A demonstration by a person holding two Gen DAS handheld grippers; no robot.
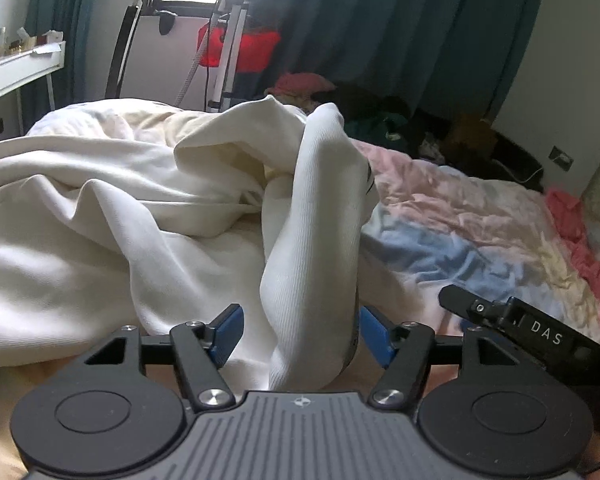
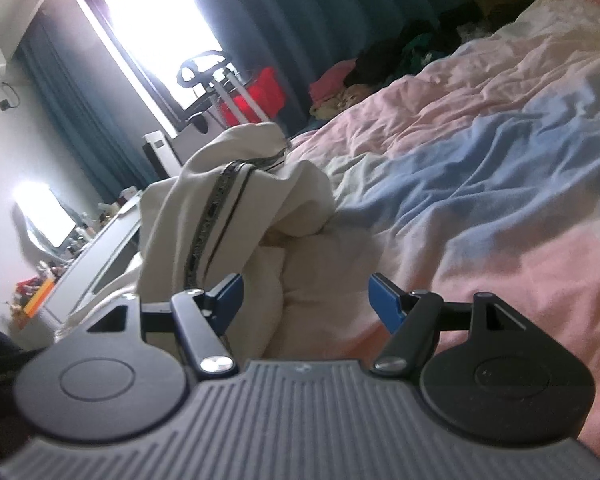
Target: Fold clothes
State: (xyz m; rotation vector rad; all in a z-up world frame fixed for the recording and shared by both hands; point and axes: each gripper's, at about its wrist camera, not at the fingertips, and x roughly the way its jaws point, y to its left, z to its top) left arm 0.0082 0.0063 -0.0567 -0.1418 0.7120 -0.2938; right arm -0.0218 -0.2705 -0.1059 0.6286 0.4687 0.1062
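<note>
My left gripper is low over the bed, and its two blue fingers are spread wide. A long fold of the white garment runs right between them. The fold leans near my right-side finger and may touch it, but there is a clear gap on the other side, so nothing is pinched. The fold rises up away from me into a tall hump, and the rest of the white cloth lies bunched to the left on the bed. In that view I can also see the black tip of my right gripper poking in from the right, close beside my left one.

In the right wrist view, my right gripper is tipped over sideways, so the whole room looks slanted. Its blue fingers are wide apart too, and nothing is between them except soft cloth lying farther off. The white garment sits just ahead and to the left of this gripper, piled up in a lump. A dark stripe runs down its side. My left-side finger sits just in front of the cloth; I cannot tell if it touches.

Under the garment is a bedspread with pink and blue patches, all wrinkled. It spreads out to the right of both grippers.
</note>
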